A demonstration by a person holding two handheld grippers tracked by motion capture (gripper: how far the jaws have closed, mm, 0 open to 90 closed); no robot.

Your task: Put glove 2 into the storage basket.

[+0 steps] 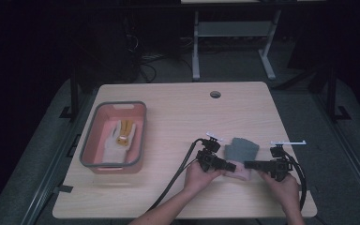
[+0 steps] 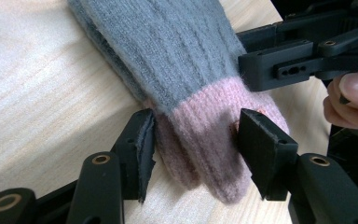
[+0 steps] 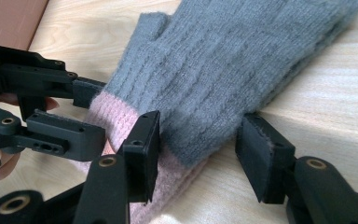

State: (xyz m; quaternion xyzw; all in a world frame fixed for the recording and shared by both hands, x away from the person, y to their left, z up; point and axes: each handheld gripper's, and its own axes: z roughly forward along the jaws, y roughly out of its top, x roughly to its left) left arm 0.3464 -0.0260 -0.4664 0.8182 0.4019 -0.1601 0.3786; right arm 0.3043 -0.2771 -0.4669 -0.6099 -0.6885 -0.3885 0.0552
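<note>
A grey knit glove with a pink cuff lies flat on the wooden table near its front right. My left gripper comes at the cuff from the left. In the left gripper view its pads press on both sides of the pink cuff. My right gripper reaches in from the right. In the right gripper view one jaw rests over the cuff. Its other pad stands just off the glove's edge, so it is open. The two grippers' tips nearly meet over the cuff.
A salmon bin with a grey rim stands at the table's left and holds a white and yellow glove. A cable hole sits near the far edge. Cables trail from both grippers toward the front edge.
</note>
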